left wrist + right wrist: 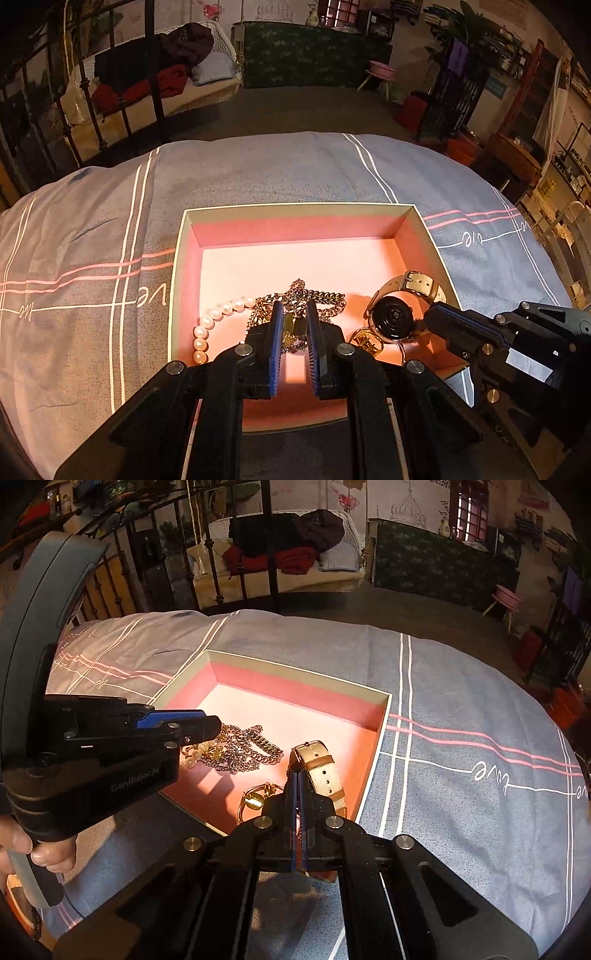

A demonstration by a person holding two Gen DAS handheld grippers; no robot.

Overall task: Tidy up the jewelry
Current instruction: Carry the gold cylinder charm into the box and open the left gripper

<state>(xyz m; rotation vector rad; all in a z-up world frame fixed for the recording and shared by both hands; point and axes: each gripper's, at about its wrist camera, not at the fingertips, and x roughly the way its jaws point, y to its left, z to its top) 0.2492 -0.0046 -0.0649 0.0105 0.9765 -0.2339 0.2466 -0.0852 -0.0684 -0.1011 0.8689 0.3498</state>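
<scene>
Left wrist view: left gripper (pixel 295 325), jaws apart, straddles the chain (pixel 325 301) mid-box (pixel 295 208). Right gripper (pixel 297 794), pinched nearly together, sits beside the watch (pixel 319 771), strap running away from it.

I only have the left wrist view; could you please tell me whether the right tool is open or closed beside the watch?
Observer: In the right wrist view, the right tool has its jaws almost together, with barely a slit.
Operator: Thank you. Where does the strap lie?
Observer: The watch lays its beige strap along that tool's right side; its case is hidden there.
Operator: And on its left?
Observer: A gold pendant lies just left of it, inside the box.
</scene>
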